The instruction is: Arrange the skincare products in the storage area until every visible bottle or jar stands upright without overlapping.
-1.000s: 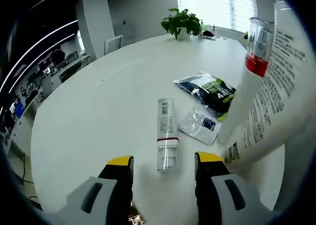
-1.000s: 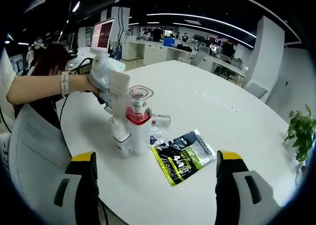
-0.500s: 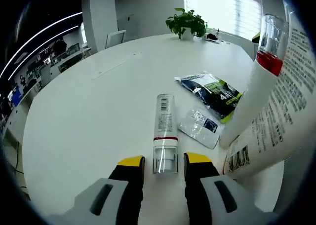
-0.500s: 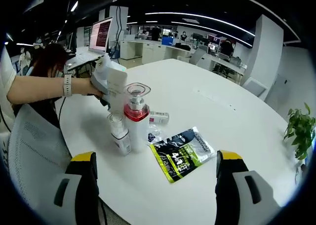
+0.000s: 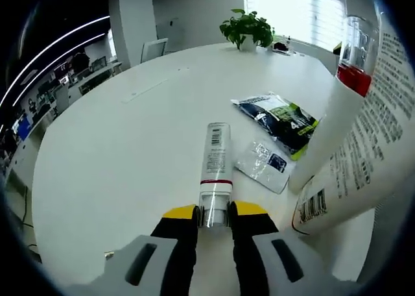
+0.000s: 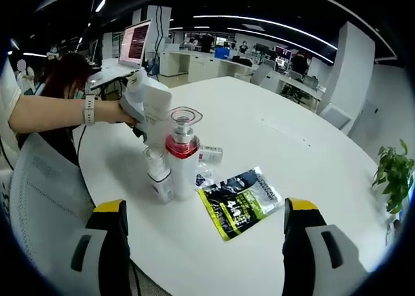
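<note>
Left tool (image 5: 213, 213) now pinching the clear cap end of the lying tube (image 5: 216, 169), yellow pads pressed against both sides of it. A second ago spread wide with the tube lying free between the jaws; half a second ago half closed and nearer; now clamped. Means, most likely, grasp step complete and lift-and-stand next. Tube lying flat on the white bench (image 5: 117, 153), cap toward the tool, barcoded tail pointing away toward the potted plant (image 5: 246, 30).

Just right of the tube: a small clear sachet (image 5: 262, 166) lying flat, and beyond it a dark and green pouch (image 5: 279, 117), also flat. Close on the right edge of the left gripper view: a tall white bottle with red collar and clear cap (image 5: 347, 88) standing upright, and a large white printed tube (image 5: 369, 166) leaning across the frame.

Right tool (image 6: 204, 244) spread wide, holding nothing, hanging above the near edge of the bench, unchanged across the last second. From there, red-collared bottle upright with a small clear-capped bottle (image 6: 157, 176) upright just beside it; a person's hand (image 6: 123, 111) behind them on the left tool.

Risk when tipping up: pinch sits on the cap alone, so possible slip or swing into the neighbouring bottles.
</note>
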Motion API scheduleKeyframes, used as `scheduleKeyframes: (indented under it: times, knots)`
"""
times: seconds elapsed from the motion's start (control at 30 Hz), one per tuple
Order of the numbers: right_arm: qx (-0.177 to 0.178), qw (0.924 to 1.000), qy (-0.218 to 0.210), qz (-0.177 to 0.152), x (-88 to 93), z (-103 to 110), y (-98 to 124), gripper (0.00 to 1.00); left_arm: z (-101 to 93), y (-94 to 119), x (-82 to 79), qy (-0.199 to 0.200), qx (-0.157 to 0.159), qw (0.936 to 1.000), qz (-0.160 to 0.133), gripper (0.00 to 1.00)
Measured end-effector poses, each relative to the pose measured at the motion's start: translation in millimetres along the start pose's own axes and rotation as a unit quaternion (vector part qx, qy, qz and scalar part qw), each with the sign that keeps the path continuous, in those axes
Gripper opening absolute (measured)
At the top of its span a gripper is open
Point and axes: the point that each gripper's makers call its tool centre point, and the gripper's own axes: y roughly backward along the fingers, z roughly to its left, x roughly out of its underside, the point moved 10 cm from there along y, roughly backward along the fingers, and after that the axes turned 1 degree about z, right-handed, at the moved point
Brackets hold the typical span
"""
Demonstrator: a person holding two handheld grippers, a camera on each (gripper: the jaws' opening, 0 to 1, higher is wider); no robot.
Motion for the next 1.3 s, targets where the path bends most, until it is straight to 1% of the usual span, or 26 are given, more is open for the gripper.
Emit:
scheduleKeyframes:
  times: [0.1, 0.13, 0.17, 0.23, 0.27, 0.3, 0.37, 0.5, 0.57, 0.67, 0.8, 0.83, 0.9, 1.0, 1.07, 1.13, 1.17, 1.23, 1.3]
  knots:
    - [-0.004, 1.0000, 0.000, 0.001, 0.5, 2, -1, 0.99, 0.6, 3, 2.4, 0.004, -0.001, 1.0000, 0.007, 0.18]
    - [-0.009, 0.9999, 0.000, 0.004, 0.8, 3, -1, 0.97, 0.8, 5, 3.2, 0.006, -0.001, 1.0000, 0.008, 0.18]
    - [-0.011, 0.9999, -0.002, 0.005, 0.9, 4, -2, 0.95, -0.7, 8, 4.1, 0.010, -0.003, 0.9999, 0.006, 0.18]
    - [-0.014, 0.9999, -0.003, 0.004, 1.0, 5, -3, 0.95, 1.3, 10, 5.6, 0.015, -0.002, 0.9999, 0.006, 0.18]
    - [-0.014, 0.9999, -0.002, 0.005, 1.1, 6, -3, 0.95, 2.8, 12, 7.4, 0.015, -0.004, 0.9999, 0.007, 0.18]
    - [-0.015, 0.9999, 0.001, 0.005, 1.0, 7, -3, 0.94, -0.4, 13, 6.4, 0.015, -0.006, 0.9998, 0.007, 0.18]
    - [-0.016, 0.9999, 0.002, 0.003, 0.8, 9, -3, 0.92, 1.3, 18, 8.8, 0.018, -0.017, 0.9997, 0.005, 0.18]
    - [-0.029, 0.9995, 0.010, 0.010, 2.0, 14, -6, 0.89, 2.4, 30, 15.1, 0.026, -0.018, 0.9995, 0.002, 0.18]
    - [-0.033, 0.9993, 0.013, 0.013, 2.1, 15, -6, 0.85, 1.5, 36, 17.6, 0.026, -0.023, 0.9994, 0.002, 0.18]
    - [-0.039, 0.9991, 0.013, 0.009, 2.4, 17, -5, 0.84, -2.1, 44, 19.3, 0.026, -0.025, 0.9993, 0.003, 0.18]
    - [-0.044, 0.9990, 0.012, -0.002, 2.8, 20, -5, 0.81, -10.1, 55, 21.9, 0.008, -0.031, 0.9995, 0.006, 0.18]
    - [-0.044, 0.9990, 0.012, -0.004, 2.7, 20, -5, 0.79, -9.5, 55, 22.9, 0.009, -0.031, 0.9995, 0.006, 0.18]
    - [-0.048, 0.9987, 0.012, -0.004, 2.7, 23, -5, 0.79, -9.9, 59, 23.7, 0.008, -0.030, 0.9995, 0.007, 0.18]
    - [-0.053, 0.9984, 0.017, -0.009, 1.1, 27, -5, 0.75, -15.0, 67, 22.9, 0.004, -0.031, 0.9995, 0.009, 0.18]
    - [-0.055, 0.9983, 0.018, -0.012, 0.1, 29, -5, 0.74, -17.5, 72, 22.6, -0.009, -0.034, 0.9993, 0.015, 0.18]
    - [-0.059, 0.9979, 0.023, -0.013, -1.2, 32, -5, 0.68, -19.0, 75, 21.8, -0.016, -0.036, 0.9991, 0.017, 0.18]
    - [-0.061, 0.9977, 0.027, -0.014, -1.8, 34, -5, 0.67, -18.1, 78, 22.3, -0.018, -0.036, 0.9990, 0.017, 0.18]
    - [-0.063, 0.9974, 0.032, -0.016, -3.0, 37, -4, 0.67, -18.4, 83, 22.1, -0.019, -0.036, 0.9990, 0.016, 0.18]
    - [-0.065, 0.9972, 0.031, -0.021, -4.7, 41, -2, 0.66, -21.8, 89, 21.2, -0.022, -0.038, 0.9989, 0.017, 0.18]
